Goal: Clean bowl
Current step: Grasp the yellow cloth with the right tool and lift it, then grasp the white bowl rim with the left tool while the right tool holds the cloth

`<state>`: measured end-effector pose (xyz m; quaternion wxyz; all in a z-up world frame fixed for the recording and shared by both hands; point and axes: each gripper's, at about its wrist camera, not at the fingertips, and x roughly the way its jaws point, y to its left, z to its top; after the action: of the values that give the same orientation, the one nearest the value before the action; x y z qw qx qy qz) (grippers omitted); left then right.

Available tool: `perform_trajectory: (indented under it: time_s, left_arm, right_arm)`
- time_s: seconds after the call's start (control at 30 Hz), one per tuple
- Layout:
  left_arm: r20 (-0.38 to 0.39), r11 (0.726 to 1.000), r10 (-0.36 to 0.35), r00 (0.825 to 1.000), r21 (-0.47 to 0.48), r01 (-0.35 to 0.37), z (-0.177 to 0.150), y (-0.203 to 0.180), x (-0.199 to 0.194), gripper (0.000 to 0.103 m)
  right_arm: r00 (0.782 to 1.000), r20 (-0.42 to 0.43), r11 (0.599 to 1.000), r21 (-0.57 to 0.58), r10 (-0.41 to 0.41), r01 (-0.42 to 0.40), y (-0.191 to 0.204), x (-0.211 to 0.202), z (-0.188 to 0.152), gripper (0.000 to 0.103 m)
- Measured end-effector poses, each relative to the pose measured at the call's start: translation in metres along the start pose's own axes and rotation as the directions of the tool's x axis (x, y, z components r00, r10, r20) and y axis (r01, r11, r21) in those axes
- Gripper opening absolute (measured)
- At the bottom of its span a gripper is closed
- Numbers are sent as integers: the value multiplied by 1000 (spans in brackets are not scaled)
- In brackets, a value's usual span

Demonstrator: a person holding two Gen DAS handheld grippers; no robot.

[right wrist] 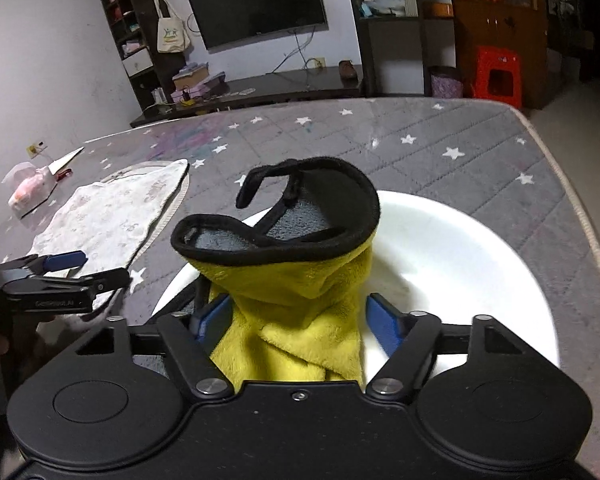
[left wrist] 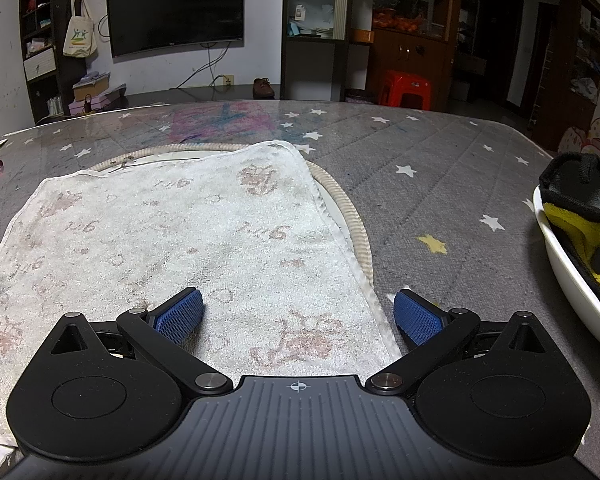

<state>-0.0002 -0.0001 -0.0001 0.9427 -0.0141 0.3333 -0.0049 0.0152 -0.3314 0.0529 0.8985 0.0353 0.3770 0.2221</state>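
Yellow plush cloth [right wrist: 296, 300] with a black-trimmed grey pocket stood bunched in the white bowl [right wrist: 460, 264], its long axis running from 6 up toward 12 o'clock in the right wrist view, the pocket's mouth on top and tipped toward 10 o'clock. The bowl sat on the grey star-print bench [right wrist: 440, 140], near its 3 o'clock edge. The right tool [right wrist: 298, 322] straddled the cloth's lower end, blue pads on either side of it; whether the pads actually pressed it could not be told. In the left wrist view the left tool [left wrist: 298, 312] was spread wide with nothing between its pads, hovering over a white printed towel [left wrist: 172, 232] spread flat at the centre, covering a pale round mat [left wrist: 352, 216]. Bowl and cloth showed at that view's 3 o'clock edge, well apart from the towel. A pink packet [right wrist: 28, 192] lay at 9 o'clock in the right view.
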Motion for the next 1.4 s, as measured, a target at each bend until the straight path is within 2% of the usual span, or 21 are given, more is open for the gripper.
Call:
perform_trajectory:
  time_s: [0.47, 0.6, 0.7, 0.83, 1.0, 1.1, 1.17, 1.2, 1.23, 1.33, 1.37, 1.4]
  left_arm:
    - [0, 1000, 1, 1000, 1, -1, -1, 0, -1, 103]
    - [-4, 1000, 12, 1000, 0, -12, 2, -1, 0, 103]
    - [-23, 1000, 4, 1000, -17, -5, 2, -4, -5, 103]
    - [-46, 998, -57, 997, 0, 57, 1, -14, -14, 102]
    - [-33, 984, -173, 984, -45, 172, 3, -26, -31, 101]
    - [-44, 970, -238, 970, -62, 235, 7, -37, -36, 101]
    - [-47, 967, -253, 966, -49, 251, 10, -46, -37, 101]
    - [-49, 966, -259, 965, -37, 257, 13, -51, -38, 101]
    - [-49, 965, -261, 964, -28, 259, 14, -55, -37, 101]
    - [-64, 968, -250, 966, -9, 250, 17, -66, -35, 98]
    - [-71, 968, -250, 966, -8, 250, 17, -70, -33, 94]
    - [-78, 968, -251, 965, -9, 251, 17, -74, -31, 90]
  right_arm:
    - [997, -19, 993, -87, -81, 79, 13, 11, -4, 61]
    - [994, -17, 990, -85, -110, 109, 12, 8, -7, 42]
    - [992, -21, 988, -87, -127, 125, 11, 6, -7, 37]
    - [988, -10, 983, -97, -157, 155, 7, -3, -13, 33]
    - [984, 2, 979, -99, -178, 177, 1, -13, -20, 32]
    - [983, 14, 978, -99, -185, 186, -1, -16, -25, 41]
    - [981, 17, 975, -107, -195, 196, 0, -16, -27, 49]
    - [982, 14, 977, -102, -188, 188, 1, -13, -28, 58]
    - [982, 17, 977, -99, -189, 190, 0, -11, -29, 62]
    - [982, 16, 978, -90, -188, 189, -1, -8, -28, 63]
    - [982, 16, 978, -87, -188, 188, -1, -6, -28, 62]
    - [982, 16, 979, -84, -186, 187, -1, -5, -28, 54]
